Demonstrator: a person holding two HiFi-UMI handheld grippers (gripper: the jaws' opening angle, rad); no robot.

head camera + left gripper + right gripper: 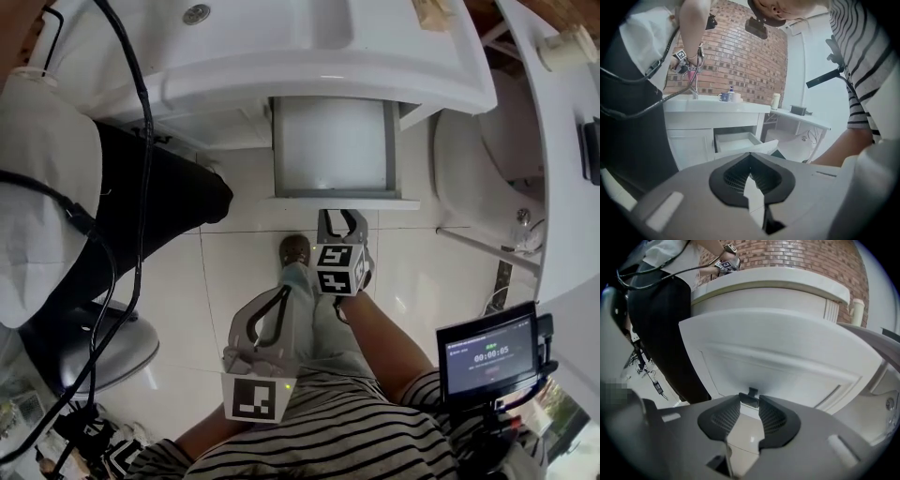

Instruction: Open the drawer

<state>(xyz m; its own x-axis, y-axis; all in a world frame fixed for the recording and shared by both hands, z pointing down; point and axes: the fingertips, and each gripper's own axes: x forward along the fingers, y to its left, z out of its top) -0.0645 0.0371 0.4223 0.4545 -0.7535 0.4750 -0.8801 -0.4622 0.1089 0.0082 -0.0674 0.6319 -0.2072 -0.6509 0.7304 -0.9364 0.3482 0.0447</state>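
Right gripper view shows right tool (750,399) spread at the handle (748,401) of the open drawer (778,357), left tool (750,155) pressed together.

White drawer front (787,357), small dark handle (750,398) at the tips of parted fingers (724,416), brick wall (811,258) above
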